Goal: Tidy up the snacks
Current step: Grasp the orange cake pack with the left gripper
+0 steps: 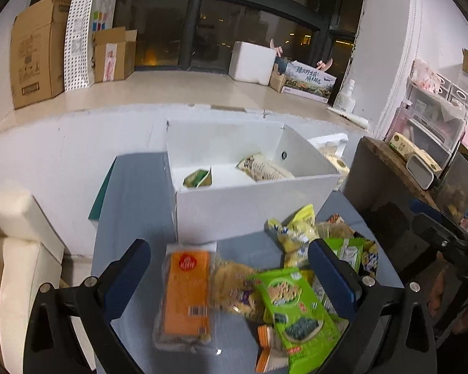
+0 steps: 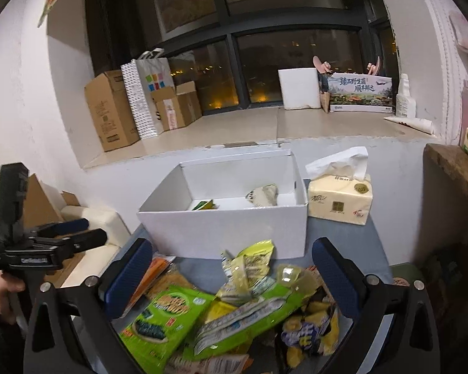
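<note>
Two snacks lie in the white box (image 2: 221,233) at twelve o'clock; both the left gripper (image 1: 231,275) and right gripper (image 2: 231,275) gape wide, empty, above the snack pile (image 2: 234,305). Overlapping slippery packets could drag neighbours off.

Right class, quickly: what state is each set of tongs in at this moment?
Left tongs: open, holding nothing, above the orange packet.
Right tongs: open, holding nothing, above the snack pile.

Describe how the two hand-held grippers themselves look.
Both match. The left hand-held gripper and the right hand-held gripper have black plastic frames with triangular cut-outs and silver bolts. Their fingers carry flat, dark blue, textured pads. No cables show.
</note>
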{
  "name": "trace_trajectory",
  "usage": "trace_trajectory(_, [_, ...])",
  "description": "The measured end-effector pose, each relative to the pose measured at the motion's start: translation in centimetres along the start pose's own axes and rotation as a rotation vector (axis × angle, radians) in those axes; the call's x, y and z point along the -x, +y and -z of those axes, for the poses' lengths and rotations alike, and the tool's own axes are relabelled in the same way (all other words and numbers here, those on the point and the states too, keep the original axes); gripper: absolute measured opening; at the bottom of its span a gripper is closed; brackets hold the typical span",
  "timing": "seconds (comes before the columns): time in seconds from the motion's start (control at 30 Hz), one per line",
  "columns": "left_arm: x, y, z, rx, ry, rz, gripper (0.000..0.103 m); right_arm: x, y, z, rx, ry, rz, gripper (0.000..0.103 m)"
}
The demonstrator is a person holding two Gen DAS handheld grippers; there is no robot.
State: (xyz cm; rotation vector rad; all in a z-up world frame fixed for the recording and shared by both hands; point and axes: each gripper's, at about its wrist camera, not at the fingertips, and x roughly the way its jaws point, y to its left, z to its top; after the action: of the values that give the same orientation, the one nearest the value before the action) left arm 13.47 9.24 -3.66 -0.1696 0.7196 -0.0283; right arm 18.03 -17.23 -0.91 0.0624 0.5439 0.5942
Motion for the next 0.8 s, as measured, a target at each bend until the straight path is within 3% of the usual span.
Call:
trace_trajectory(0.3, [0.0, -0.2, 3.0, 0.001, 0.028, 0.015, 0.103, 1.3, 0.8, 2.5, 0.008, 0.018, -0.01, 0.103])
trace_trajectory(0.8, [-2.1, 1.4, 6.5, 0.039, 0.113, -0.024, 0.103, 2.1, 0.6, 5.9, 0.015, 0.067, -0.004, 0.103])
